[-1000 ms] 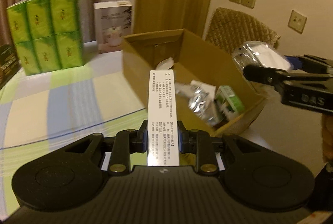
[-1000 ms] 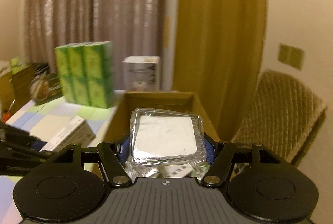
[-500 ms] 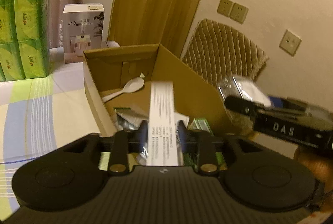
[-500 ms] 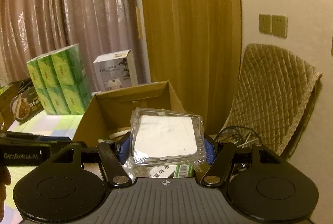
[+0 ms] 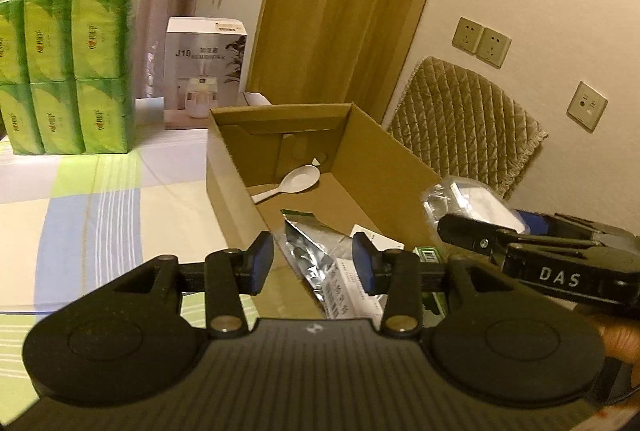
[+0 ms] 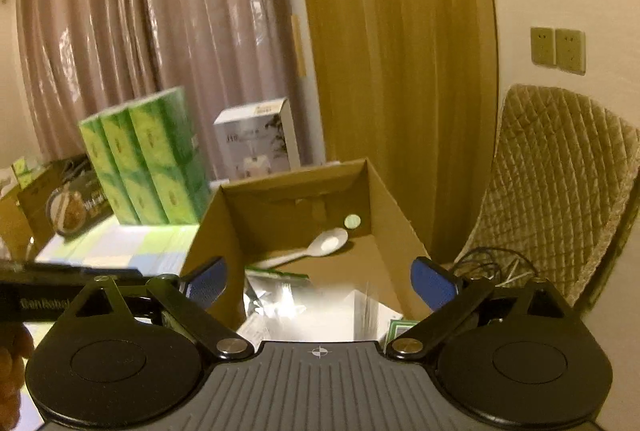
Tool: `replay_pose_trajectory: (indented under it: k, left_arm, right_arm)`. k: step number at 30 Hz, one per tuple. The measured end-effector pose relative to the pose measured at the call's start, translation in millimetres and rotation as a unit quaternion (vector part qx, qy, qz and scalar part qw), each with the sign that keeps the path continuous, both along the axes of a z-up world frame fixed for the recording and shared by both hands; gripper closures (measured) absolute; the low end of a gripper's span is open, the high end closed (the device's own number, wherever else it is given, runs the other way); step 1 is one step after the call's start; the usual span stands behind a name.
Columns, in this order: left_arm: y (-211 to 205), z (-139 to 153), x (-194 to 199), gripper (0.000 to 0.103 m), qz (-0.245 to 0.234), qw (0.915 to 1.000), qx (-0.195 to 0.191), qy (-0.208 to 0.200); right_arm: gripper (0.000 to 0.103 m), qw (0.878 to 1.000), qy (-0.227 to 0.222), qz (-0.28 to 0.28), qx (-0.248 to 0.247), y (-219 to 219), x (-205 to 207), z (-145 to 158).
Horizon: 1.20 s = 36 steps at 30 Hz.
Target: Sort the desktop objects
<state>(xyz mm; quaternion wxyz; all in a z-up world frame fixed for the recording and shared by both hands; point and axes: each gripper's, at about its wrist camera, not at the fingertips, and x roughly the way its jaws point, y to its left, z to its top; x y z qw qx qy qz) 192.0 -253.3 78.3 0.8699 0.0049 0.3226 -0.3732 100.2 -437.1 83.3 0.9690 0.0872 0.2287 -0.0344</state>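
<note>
Over the box (image 5: pixel 376 167), my left gripper (image 5: pixel 313 263) had dropped its carton; the right gripper (image 6: pixel 320 281) had spread wide, both empty.

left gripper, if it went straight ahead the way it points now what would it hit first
Most likely the silver foil pouch lying in the cardboard box; it shows right between the open left gripper fingers. The white printed carton beside it is close too, and depth is hard to judge.
</note>
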Motion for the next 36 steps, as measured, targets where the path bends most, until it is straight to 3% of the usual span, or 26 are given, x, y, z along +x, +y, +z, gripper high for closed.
replay_pose_trajectory:
  k: [4, 8, 17, 22, 25, 31, 36]
  left_arm:
    - [5.5, -2.1, -0.6, 0.061, 0.004, 1.0, 0.002, 0.001]
    - [10.2, -3.6, -5.0, 0.044, 0.01, 0.9999, 0.004, -0.001]
    - [23.1, 1.5, -28.1, 0.005, 0.036, 0.999, 0.008, -0.027]
    - [46.5, 2.2, -53.6, 0.002, 0.067, 0.9972, 0.006, -0.032]
    - [58.0, 3.4, -71.6, 0.002, 0.072, 0.9973, 0.01, -0.012]
    - [80.0, 16.8, -129.1, 0.001, 0.087, 0.9953, 0.033, -0.027]
    - [102.1, 24.3, -172.4, 0.001, 0.097, 0.995, 0.015, -0.015]
  right_arm:
    - [0.007, 1.0, 0.006, -0.004, 0.007, -1.9, -3.6, -2.3]
    - [0.002, 1.0, 0.007, -0.01, 0.008, -1.2, -12.8, -1.7]
    - [0.002, 0.999, -0.014, -0.044, 0.026, -2.6, -55.2, 8.0]
    - [0.002, 0.997, -0.039, -0.056, 0.039, 7.7, -100.9, 23.6]
    - [0.002, 0.998, -0.02, -0.051, 0.037, 19.2, -121.0, 33.9]
    - [0.002, 0.998, 0.038, -0.038, 0.022, 45.6, -158.7, 49.9]
    - [0.002, 0.998, 0.056, -0.031, 0.001, 63.9, -188.7, 59.5]
